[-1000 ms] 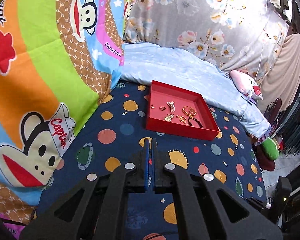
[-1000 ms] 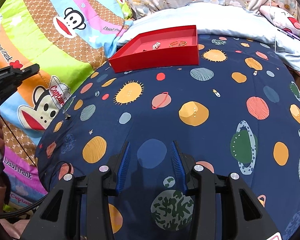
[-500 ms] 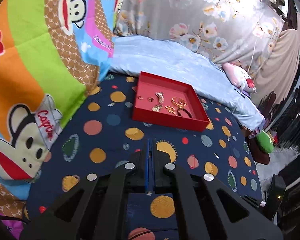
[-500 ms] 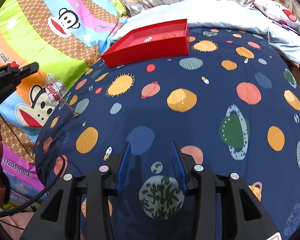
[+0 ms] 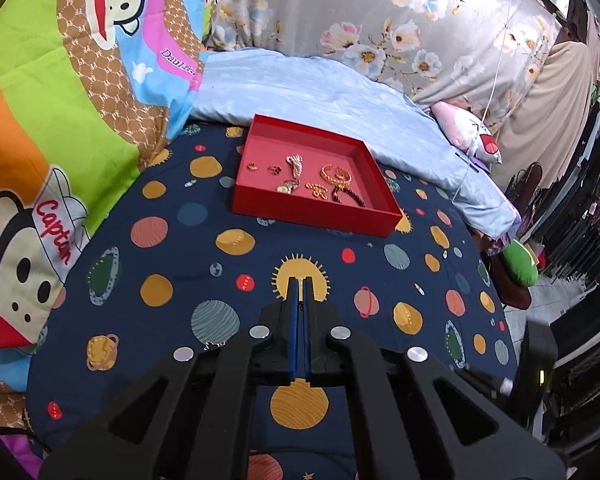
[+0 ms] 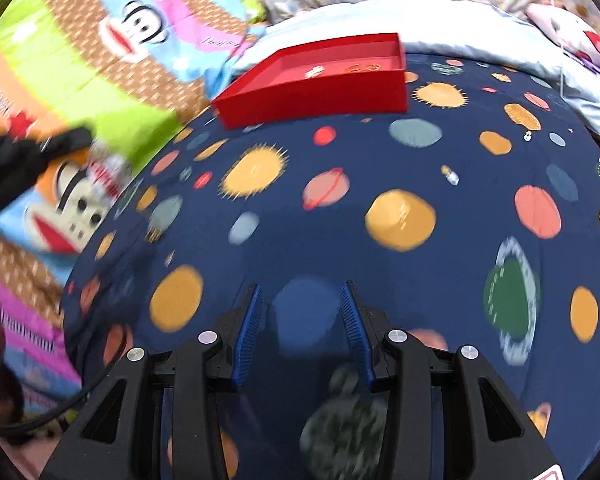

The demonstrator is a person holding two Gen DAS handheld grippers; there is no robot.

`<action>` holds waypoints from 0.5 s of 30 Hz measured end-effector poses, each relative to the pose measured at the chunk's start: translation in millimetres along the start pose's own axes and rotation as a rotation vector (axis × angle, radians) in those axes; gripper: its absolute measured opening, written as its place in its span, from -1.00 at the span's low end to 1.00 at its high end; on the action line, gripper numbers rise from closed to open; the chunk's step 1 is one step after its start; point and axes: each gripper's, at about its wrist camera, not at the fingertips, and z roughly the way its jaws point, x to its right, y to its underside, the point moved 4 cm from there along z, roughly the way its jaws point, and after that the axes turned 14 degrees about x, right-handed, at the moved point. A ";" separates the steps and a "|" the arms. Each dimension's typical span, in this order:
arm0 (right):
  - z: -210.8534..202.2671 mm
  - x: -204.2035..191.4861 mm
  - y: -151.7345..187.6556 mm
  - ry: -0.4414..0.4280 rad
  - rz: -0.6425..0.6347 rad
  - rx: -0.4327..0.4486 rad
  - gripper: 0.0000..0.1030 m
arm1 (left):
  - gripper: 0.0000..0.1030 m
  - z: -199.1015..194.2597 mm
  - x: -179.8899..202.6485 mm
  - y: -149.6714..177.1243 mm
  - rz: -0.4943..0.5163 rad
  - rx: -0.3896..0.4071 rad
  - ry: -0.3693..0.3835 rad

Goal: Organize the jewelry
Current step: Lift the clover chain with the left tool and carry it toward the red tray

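Jewelry lies in the red tray at upper centre of the left wrist view, on the planet-print cover: gold chains, small rings, a dark bead string, each easy to tell apart. The right wrist view is blurred and sees the tray side-on, its contents only specks; it alone shows the left gripper at the left edge, and a small charm on the cover at right. Left gripper is closed tight, with nothing seen in it; right gripper stands partly open, empty. The monkey blanket reads "Captain" at lower left.
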 end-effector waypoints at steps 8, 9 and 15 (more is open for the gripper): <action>44.4 13.2 -33.7 0.094 -0.033 0.028 0.17 | -0.98 13.4 0.9 4.5 -0.009 -0.021 0.005; 49.8 15.9 -37.6 0.102 -0.030 0.029 0.16 | -0.98 15.9 -0.4 4.3 -0.012 -0.021 0.002; 79.5 24.9 -59.3 0.116 -0.003 0.043 0.17 | -0.98 33.9 -9.5 1.7 -0.032 -0.033 -0.013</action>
